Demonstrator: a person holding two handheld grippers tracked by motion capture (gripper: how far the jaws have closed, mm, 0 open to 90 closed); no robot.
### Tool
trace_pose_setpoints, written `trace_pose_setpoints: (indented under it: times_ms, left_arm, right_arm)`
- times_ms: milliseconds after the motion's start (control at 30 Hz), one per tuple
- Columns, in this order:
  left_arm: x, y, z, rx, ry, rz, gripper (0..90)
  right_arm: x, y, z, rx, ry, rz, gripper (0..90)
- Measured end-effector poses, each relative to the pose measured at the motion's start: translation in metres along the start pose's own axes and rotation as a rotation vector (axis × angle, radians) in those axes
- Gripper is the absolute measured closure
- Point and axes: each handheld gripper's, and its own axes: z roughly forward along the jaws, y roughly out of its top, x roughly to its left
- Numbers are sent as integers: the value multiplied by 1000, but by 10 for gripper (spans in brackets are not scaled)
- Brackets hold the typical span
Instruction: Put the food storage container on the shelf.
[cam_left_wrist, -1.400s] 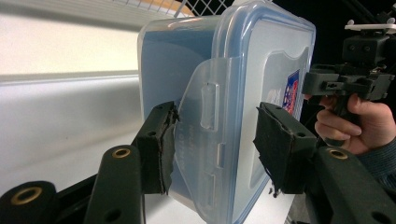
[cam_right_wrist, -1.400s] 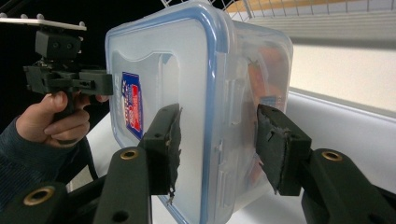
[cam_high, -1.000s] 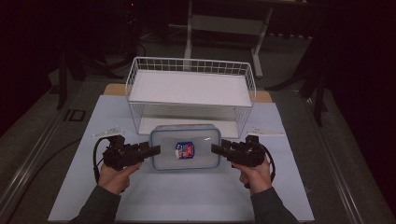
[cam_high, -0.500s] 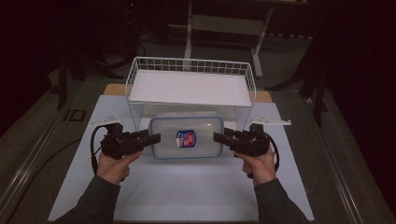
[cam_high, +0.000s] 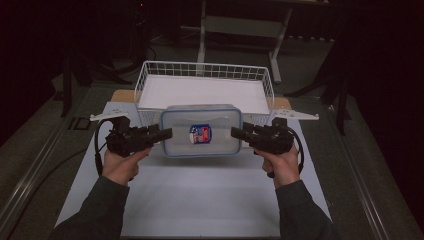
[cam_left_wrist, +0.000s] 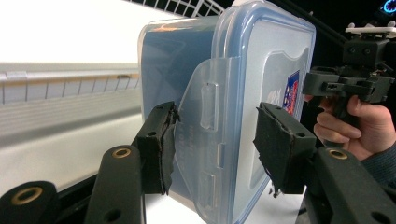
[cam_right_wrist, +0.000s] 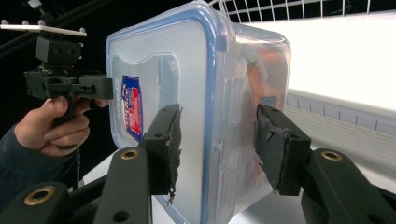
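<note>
Container (cam_high: 201, 131), clear plastic with blue-rimmed lid and a red/blue sticker on top, sits between both grippers, lifted off the white mat (cam_high: 200, 195), just near of the wire basket (cam_high: 205, 82). Left gripper (cam_high: 167, 134) at its left end: in the left gripper view the jaws straddle the lid's side latch flap (cam_left_wrist: 205, 140), one pad (cam_left_wrist: 163, 144) against the flap, other pad (cam_left_wrist: 280, 149) with a visible gap, so partly spread, grip not confirmed. Right gripper (cam_high: 236, 133) at the right end: in the right gripper view both jaws bracket the lid edge, slight gaps either side, can't tell if it's clamped. Basket white-lined, on the far half of the table.
</note>
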Motion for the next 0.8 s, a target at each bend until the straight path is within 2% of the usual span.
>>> trace_pose_setpoints:
  times_ms: [333, 500, 800]
  left_arm:
    - [-1, 29, 4, -16, 6, 33, 489]
    - [2, 39, 10, -25, -4, 16, 489]
    - [11, 56, 22, -47, -21, 21, 489]
  right_arm:
    - [-5, 24, 1, -36, 8, -13, 518]
    - [-10, 34, 1, -52, 0, -17, 518]
    - [-18, 52, 1, -83, -21, -15, 519]
